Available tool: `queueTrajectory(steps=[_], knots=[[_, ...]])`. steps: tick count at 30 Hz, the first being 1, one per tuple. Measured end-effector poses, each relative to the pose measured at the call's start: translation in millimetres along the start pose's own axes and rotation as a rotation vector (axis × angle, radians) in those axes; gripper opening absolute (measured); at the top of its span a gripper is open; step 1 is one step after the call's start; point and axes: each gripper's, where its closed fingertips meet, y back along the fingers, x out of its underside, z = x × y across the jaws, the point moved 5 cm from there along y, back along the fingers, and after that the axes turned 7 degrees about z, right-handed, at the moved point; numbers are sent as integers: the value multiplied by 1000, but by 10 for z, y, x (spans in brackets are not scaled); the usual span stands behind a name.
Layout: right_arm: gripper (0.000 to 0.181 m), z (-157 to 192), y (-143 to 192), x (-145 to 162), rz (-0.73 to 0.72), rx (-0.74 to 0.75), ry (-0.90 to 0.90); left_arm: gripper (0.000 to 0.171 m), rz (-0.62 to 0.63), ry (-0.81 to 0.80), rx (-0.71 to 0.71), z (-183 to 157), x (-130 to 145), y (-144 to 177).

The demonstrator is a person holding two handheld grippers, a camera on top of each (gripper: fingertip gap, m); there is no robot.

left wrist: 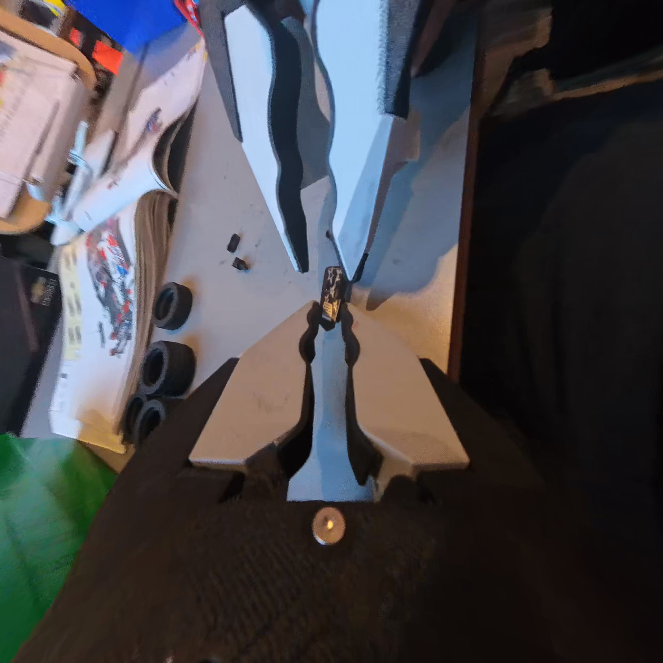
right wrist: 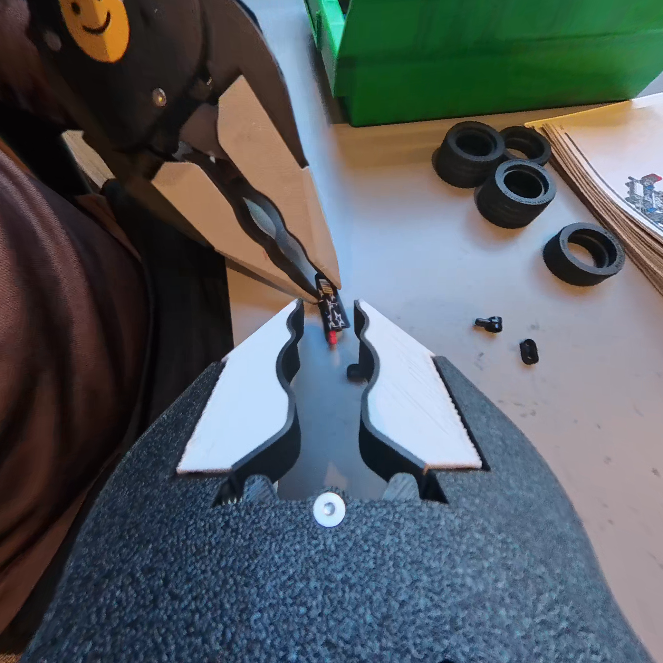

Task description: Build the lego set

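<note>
Left hand-held gripper, its wavy-edged fingers pinching a slim black star-printed plastic lego piece at its tip; the right hand-held gripper is spread around the piece's free end. Ribbed black rubber tyres lie at 2 o'clock on the smooth pale surface, open room between.

No writing reads clearly; only a smiley sign on the left gripper

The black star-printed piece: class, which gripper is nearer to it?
Left. The left gripper is shut on the black star-printed piece; the right gripper is open, fingers either side, not touching.
</note>
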Motion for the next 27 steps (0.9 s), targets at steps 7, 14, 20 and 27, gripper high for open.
queueTrajectory(steps=[7, 14, 20, 27], knots=[[27, 29, 18, -18, -19, 3, 0, 8, -7, -109, -158, 5, -3, 12], [26, 64, 27, -32, -23, 19, 18, 8, -24, -203, -283, 15, -16, 44], [25, 67, 19, -35, -16, 40, 30, 8, -18, -255, -319, -17, -10, 17], [20, 63, 52, -79, -34, 96, 56, 8, -50, -210, -318, 24, -23, 55]])
